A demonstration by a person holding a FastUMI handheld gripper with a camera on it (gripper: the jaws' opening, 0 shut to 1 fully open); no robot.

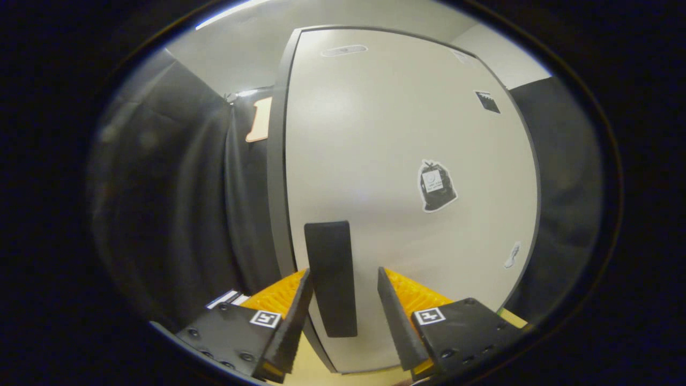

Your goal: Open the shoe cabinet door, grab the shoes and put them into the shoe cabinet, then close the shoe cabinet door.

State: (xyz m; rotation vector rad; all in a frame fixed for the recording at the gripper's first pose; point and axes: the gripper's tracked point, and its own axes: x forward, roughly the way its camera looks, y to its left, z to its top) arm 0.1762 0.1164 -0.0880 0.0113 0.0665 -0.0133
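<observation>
Both fingers [292,316] spread, gripping nothing | black handle [330,279] between them | I face closed cabinet door [396,161] squarely

The hand-held gripper [343,300] points forward, its two fingers [292,321] spread apart, pressing nothing.

Tool-mounted fisheye faces the cabinet door [407,198] close up.

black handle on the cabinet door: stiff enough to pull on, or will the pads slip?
The black handle looks like a rigid flat bar, so it probably won't flex. Its matte face should grip fairly well. The gripper is open around it, fingers not yet pressing. The cabinet door is a big flat panel, likely swinging rather than tipping.
</observation>
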